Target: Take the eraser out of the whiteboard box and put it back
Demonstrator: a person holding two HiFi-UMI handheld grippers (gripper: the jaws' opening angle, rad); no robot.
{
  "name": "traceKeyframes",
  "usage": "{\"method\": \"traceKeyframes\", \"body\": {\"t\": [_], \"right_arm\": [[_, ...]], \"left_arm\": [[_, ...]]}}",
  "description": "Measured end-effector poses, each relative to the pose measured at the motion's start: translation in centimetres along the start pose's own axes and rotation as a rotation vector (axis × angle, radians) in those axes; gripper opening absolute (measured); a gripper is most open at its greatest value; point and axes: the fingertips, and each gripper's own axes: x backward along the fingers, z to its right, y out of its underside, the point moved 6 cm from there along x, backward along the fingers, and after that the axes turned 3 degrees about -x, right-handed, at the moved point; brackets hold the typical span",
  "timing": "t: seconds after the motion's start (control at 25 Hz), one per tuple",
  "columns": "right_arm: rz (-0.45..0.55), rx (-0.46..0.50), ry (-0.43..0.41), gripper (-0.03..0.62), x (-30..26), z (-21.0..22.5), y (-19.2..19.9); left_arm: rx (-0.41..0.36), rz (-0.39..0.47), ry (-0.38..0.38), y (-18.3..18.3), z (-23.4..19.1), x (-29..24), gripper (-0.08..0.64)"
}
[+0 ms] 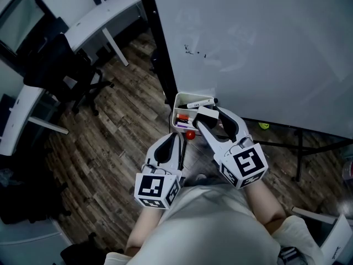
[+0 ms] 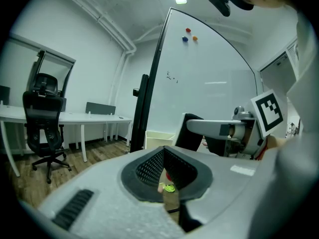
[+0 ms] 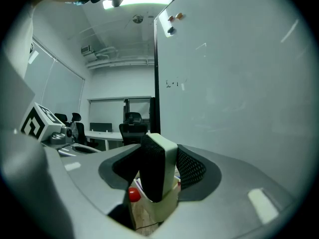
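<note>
The eraser, a white block with black felt, is clamped upright in my right gripper, just above the cream whiteboard box. In the right gripper view the eraser fills the space between the jaws, with the box right below it. Markers lie inside the box. My left gripper hangs lower and to the left of the box, jaws together and holding nothing. The left gripper view shows its closed tips and the eraser held off to the right.
The whiteboard stands on a black post behind the box. A red round piece sits just under the box. An office chair and white desks stand to the left on the wooden floor.
</note>
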Motion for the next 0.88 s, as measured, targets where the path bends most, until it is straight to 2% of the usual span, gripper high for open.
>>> {"method": "traceKeyframes", "body": {"t": [0.48, 0.88], "right_arm": [[0.058, 0.008, 0.019, 0.218, 1.7, -1.4, -2.1], [0.076, 0.003, 0.086, 0.218, 2.8, -3.1, -2.6]], "left_arm": [[-0.002, 0.002, 0.033, 0.0, 0.1, 0.8, 0.002], [-0.015, 0.002, 0.101, -0.3, -0.4, 1.7, 0.002]]}}
